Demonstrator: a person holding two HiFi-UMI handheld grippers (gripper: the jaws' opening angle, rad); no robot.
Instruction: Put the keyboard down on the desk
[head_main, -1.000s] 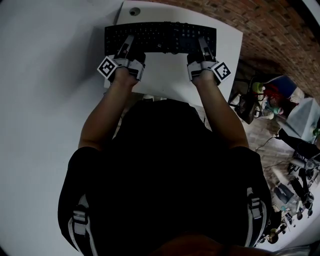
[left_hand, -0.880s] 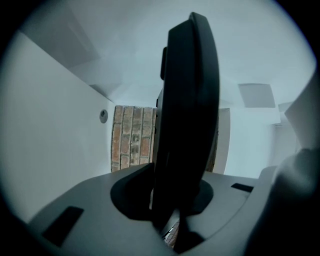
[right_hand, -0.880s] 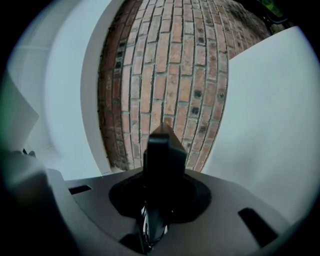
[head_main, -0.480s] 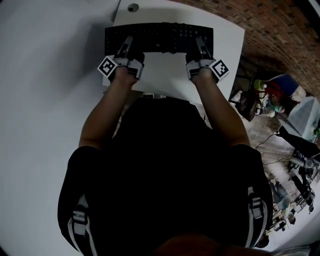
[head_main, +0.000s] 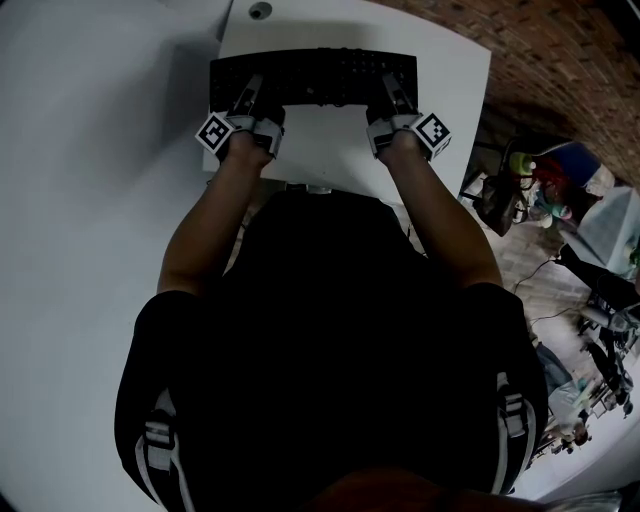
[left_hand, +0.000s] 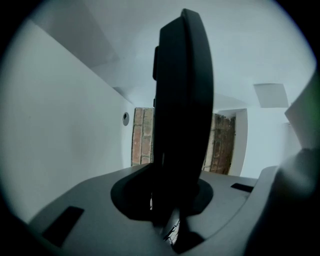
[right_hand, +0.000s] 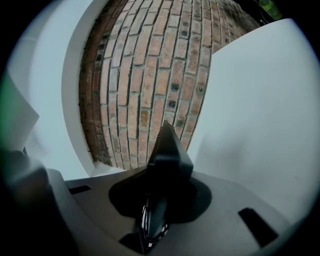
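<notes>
A black keyboard is held level over the white desk, its long side across the head view. My left gripper is shut on its left part and my right gripper is shut on its right part, both from the near edge. In the left gripper view the keyboard shows edge-on between the jaws, with the desk top close beside it. The right gripper view has the keyboard's corner clamped in the jaws. I cannot tell whether the keyboard touches the desk.
A round cable hole sits in the desk's far left corner, beyond the keyboard. A brick wall runs behind and to the right. Cluttered things lie on the floor at the right of the desk.
Both grippers have sunk toward the desk with the keyboard still in them. The keyboard looks smaller and nearer to the desk top than before.
</notes>
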